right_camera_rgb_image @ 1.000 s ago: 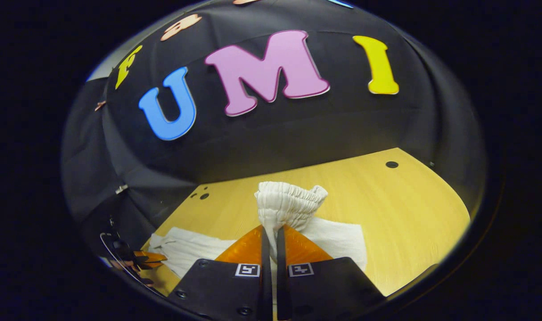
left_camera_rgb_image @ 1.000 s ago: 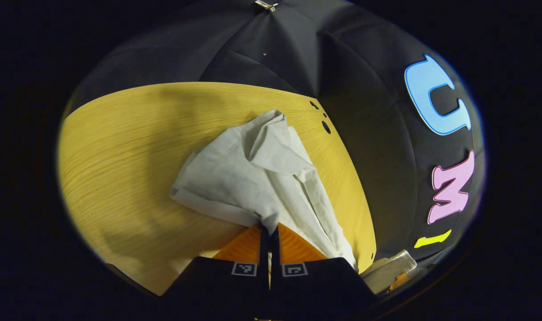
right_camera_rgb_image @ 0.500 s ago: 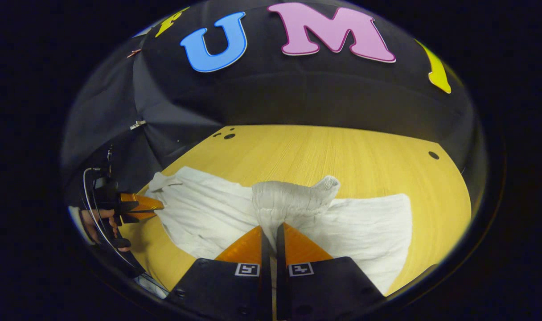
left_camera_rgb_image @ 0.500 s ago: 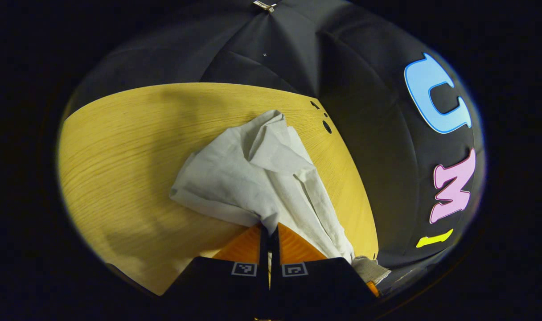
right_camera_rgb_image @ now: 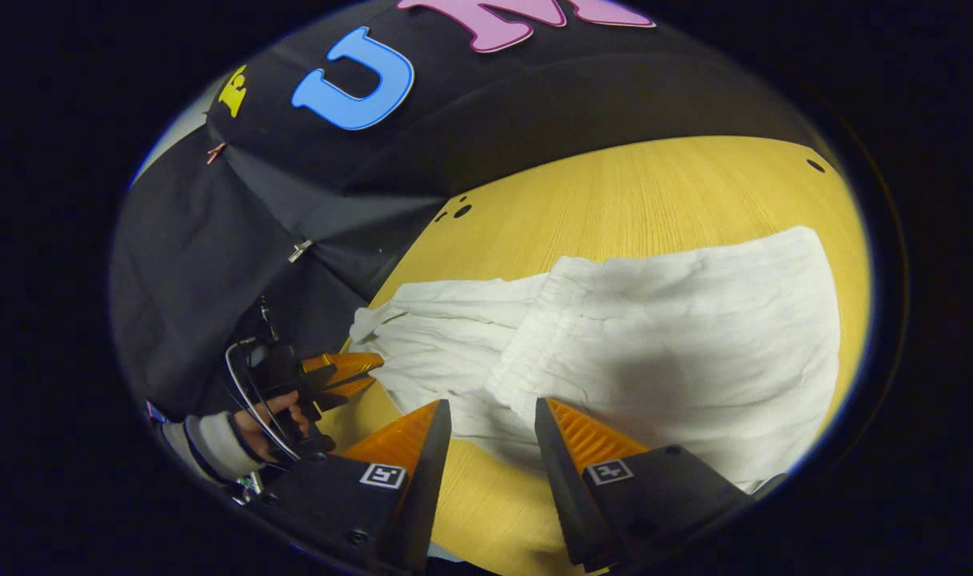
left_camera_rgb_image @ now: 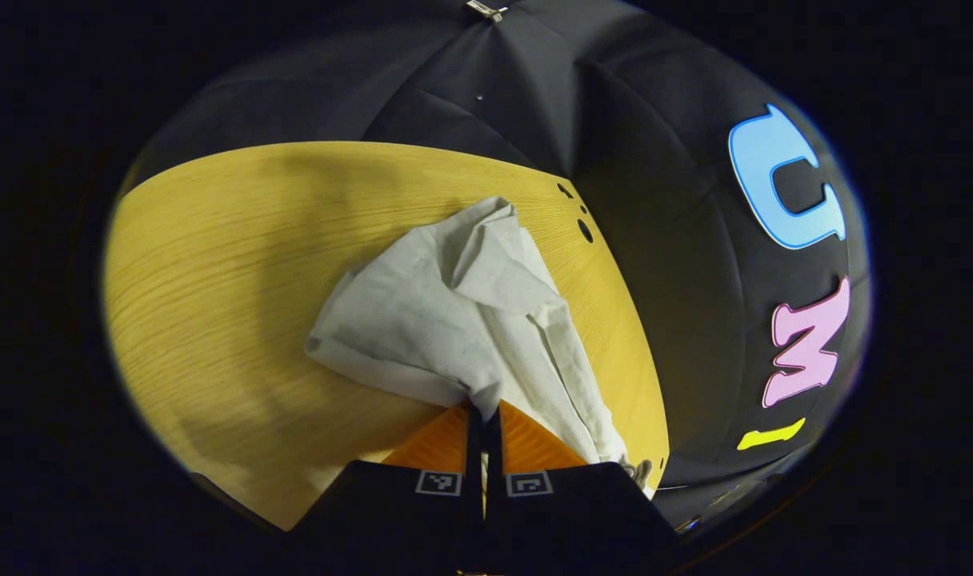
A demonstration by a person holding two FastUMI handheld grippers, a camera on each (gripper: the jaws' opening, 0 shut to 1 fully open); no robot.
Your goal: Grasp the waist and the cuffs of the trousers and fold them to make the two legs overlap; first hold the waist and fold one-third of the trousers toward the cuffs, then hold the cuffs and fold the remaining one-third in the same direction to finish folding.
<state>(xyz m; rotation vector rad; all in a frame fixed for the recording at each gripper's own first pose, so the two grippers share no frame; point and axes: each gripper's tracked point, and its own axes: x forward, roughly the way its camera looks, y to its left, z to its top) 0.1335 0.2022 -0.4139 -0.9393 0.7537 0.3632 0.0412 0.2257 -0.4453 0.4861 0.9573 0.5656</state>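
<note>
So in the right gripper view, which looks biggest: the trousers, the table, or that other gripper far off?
1. Trousers and table: too close to rank, since the trousers hide part of the table.
2. Left gripper: smallest, though it is farther away.

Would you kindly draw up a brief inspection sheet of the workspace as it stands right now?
Surface: wooden table, drilled holes near its far edge.
Job's things: white trousers lying on the table, waist folded over the legs.
Clutter: nothing seen.
Grippers: left tongs shut on the trousers' cuff end; right tongs open, off the cloth.
Cables: a cable looped by the hand on the left tongs.
Surroundings: black cloth wall.
</note>
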